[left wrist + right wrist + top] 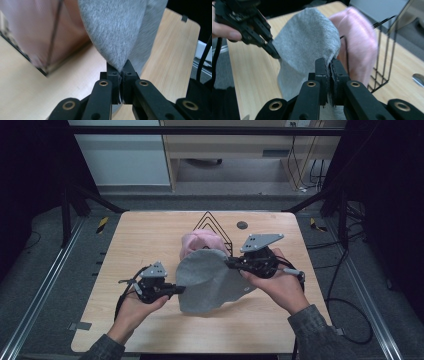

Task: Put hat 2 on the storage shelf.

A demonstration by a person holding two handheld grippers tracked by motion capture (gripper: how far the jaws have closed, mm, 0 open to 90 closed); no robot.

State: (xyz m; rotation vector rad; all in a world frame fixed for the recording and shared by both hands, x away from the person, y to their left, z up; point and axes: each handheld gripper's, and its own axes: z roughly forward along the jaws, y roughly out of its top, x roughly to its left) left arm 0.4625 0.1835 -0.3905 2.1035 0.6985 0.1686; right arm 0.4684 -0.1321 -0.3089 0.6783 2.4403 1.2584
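Nearest you, your left gripper (176, 290) is clamped on one edge of the grey cloth (207, 282), jaws closed tight on the fabric; your right gripper (233, 264) pinches the opposite edge the same way. The cloth hangs between them above the table (150, 240), its lower part apparently brushing the wood. Keep both pinches level and the span taut (slack would likely let it fold). Just behind stand the pink cloth (200, 242) and a black wire rack (210, 222); open room lies toward you and left.
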